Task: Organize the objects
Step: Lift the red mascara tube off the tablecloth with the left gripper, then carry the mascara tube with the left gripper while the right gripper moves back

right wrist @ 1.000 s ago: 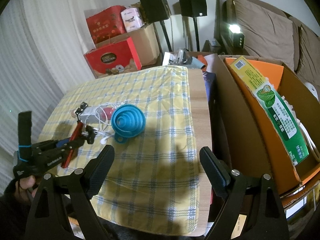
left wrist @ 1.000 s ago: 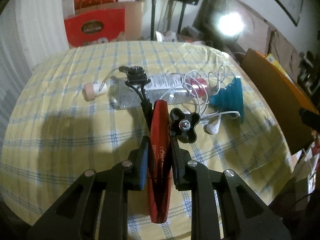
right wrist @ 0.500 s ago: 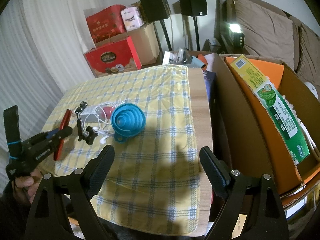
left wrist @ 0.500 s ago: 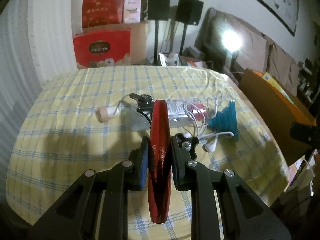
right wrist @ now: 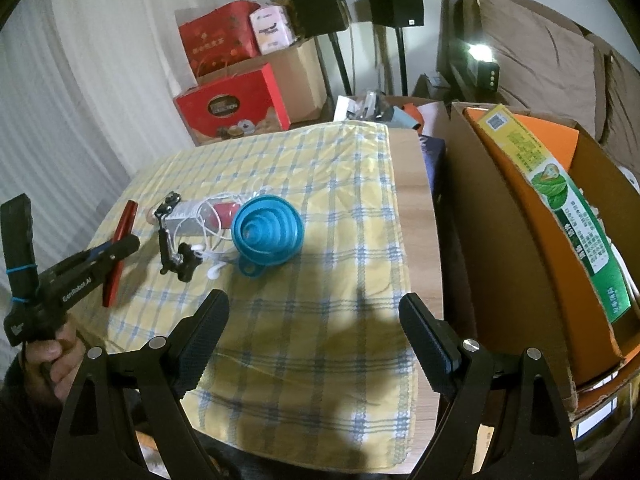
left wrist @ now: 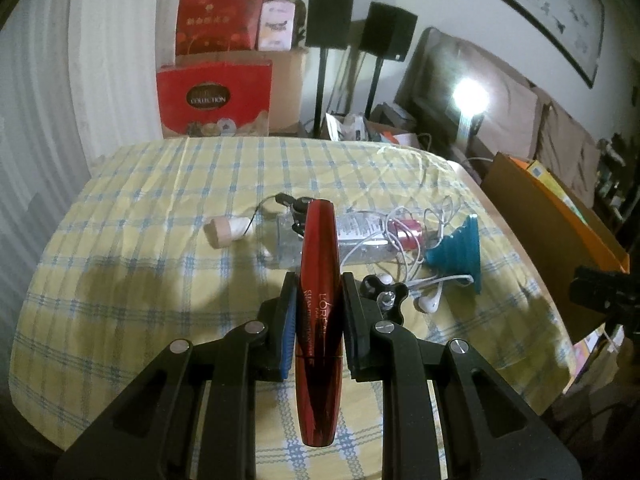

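Jaws around glossy red mascara tube [left wrist: 320,280]

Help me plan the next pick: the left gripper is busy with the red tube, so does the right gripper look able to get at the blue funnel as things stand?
Probably yes. The right gripper is open and empty, and only bare tablecloth lies between it and the blue funnel. The earphone cable touches the funnel's far side and may drag.

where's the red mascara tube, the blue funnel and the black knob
red mascara tube [left wrist: 320,280]: left wrist view, middle of body
blue funnel [right wrist: 268,232]: right wrist view, inner cone
black knob [left wrist: 385,293]: left wrist view, centre
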Demonstrator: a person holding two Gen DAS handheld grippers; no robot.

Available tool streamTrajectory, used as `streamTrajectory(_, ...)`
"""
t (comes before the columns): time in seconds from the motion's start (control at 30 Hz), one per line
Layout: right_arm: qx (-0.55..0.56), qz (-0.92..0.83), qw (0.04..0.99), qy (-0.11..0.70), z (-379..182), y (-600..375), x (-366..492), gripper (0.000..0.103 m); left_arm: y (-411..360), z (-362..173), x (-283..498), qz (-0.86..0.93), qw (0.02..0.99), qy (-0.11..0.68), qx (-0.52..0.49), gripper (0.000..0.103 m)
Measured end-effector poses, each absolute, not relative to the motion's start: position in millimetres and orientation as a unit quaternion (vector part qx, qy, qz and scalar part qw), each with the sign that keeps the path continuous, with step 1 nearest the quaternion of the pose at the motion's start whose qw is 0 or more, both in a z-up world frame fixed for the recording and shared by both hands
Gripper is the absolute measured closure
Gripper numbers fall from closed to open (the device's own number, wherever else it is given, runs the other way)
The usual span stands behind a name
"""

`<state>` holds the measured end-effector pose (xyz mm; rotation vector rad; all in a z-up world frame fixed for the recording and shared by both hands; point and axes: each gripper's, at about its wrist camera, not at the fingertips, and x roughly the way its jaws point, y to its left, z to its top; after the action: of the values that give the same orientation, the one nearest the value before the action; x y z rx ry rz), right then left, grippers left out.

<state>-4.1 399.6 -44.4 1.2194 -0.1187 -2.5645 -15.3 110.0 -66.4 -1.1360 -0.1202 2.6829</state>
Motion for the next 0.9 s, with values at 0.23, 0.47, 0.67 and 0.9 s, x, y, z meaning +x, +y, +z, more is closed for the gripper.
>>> streamTrajectory(0.23, 0.428, -0.889, 0.154, -0.046, -47.0, 398.6, -5.8, 0.015, 106.3, -69.4, -16.7, 0.914, 0.108, -0.047, -0.388, 0.085)
streamTrajectory(0.47, 0.429, -0.888, 0.16, -0.047, -46.4, 389.9, -4.9, 0.015, 101.6, -74.3, -19.3, 0.909, 0.105, -0.06, -0.399, 0.085)
streamTrajectory(0.67, 0.427, -0.887, 0.169, -0.038, -48.5, 377.6, -2.1, 0.015, 96.7, -74.7, -21.8, 0.91, 0.082, -0.056, -0.404, 0.085)
streamTrajectory(0.9, 0.424, -0.889, 0.173, -0.02, -51.1, 360.2, 0.9, 0.017, 81.8, -73.2, -25.0, 0.908, 0.059, -0.072, -0.408, 0.085)
